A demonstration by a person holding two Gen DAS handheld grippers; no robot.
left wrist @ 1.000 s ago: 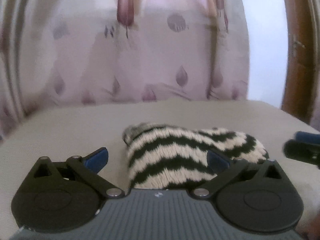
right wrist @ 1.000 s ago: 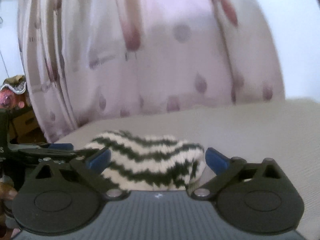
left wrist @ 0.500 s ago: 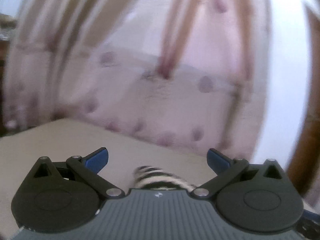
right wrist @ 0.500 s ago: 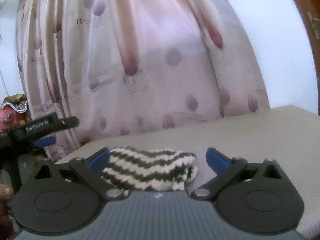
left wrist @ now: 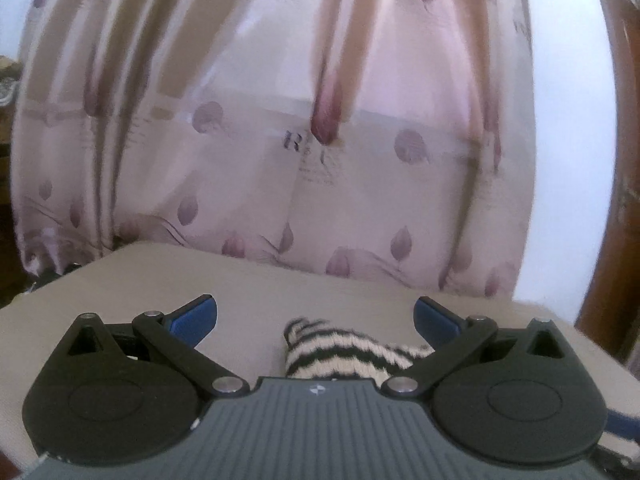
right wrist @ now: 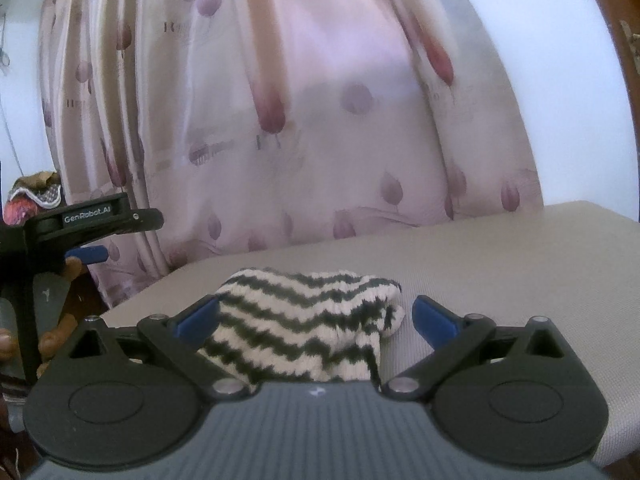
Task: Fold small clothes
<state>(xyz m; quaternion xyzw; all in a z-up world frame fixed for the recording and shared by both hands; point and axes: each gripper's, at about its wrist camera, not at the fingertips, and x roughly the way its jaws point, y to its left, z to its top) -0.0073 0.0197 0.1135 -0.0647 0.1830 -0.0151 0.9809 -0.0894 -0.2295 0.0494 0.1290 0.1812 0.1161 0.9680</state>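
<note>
A small knitted garment with black and cream zigzag stripes lies folded on the beige padded surface. My right gripper is open and empty, its blue-tipped fingers either side of the garment's near end, a little above it. My left gripper is open and empty, raised above the surface; only one end of the garment shows over its body. The left gripper also shows in the right wrist view at the far left, held in a hand off the surface's left edge.
A pink curtain with tulip prints hangs right behind the surface. A brown wooden door frame stands at the right. A white wall is beside the curtain. Cluttered items sit at the far left.
Both grippers have lifted and drawn back from the garment. The left one swung up and left, so the garment now shows only partly. The garment stays folded.
</note>
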